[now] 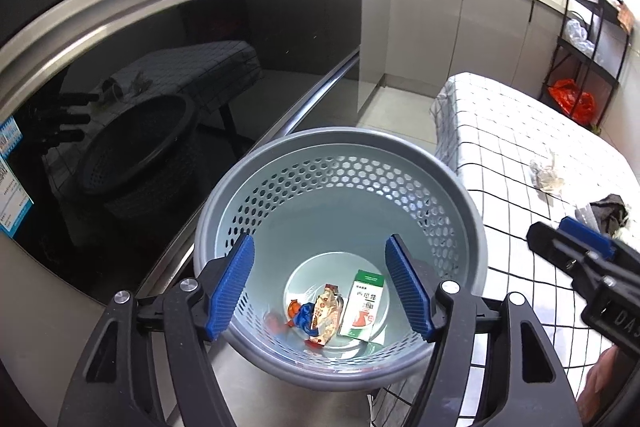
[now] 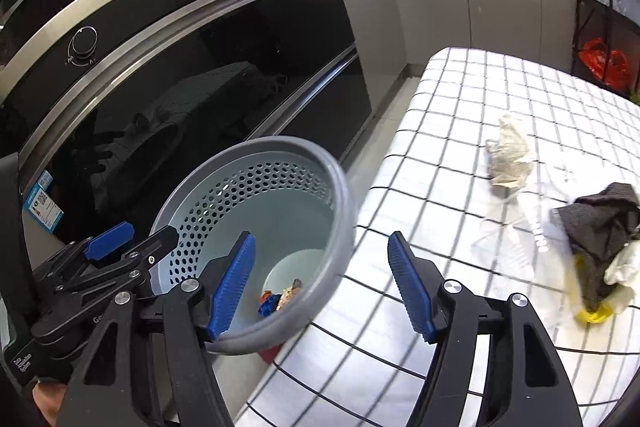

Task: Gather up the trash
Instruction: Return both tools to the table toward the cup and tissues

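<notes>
Taking the grey perforated bin point(image 1: 340, 211) as the landmark, everything left to collect lies off its right side, up on the checked surface point(image 2: 460, 115). The left tool point(image 1: 320, 279) hangs directly over the bin's mouth, blue pads spread wide with nothing between them, looking down at a green-and-white carton point(image 1: 366, 303), a crumpled snack wrapper point(image 1: 326, 311) and a blue and orange scrap point(image 1: 300, 313) on the bin's floor. The right tool point(image 2: 322, 283) straddles the bin's right rim where it meets the surface edge, its pads likewise well apart and empty. From that rim, a crumpled pale wrapper point(image 2: 510, 155) lies away across the surface, and nearer and further right sits a dark crumpled cloth-like piece point(image 2: 604, 227) piled with something white and a yellow scrap point(image 2: 592, 313) at its near end; that dark bundle runs roughly toward and away from the right wrist camera. A clear plastic piece point(image 2: 520, 223) seems to lie between the two, though it is hard to make out. The right tool is plainly the nearer one to all of it, so the next reach probably falls to that hand, swinging away from the bin toward the dark bundle, which lies closest. The left tool would have to cross over the bin and past the right tool to get there.
</notes>
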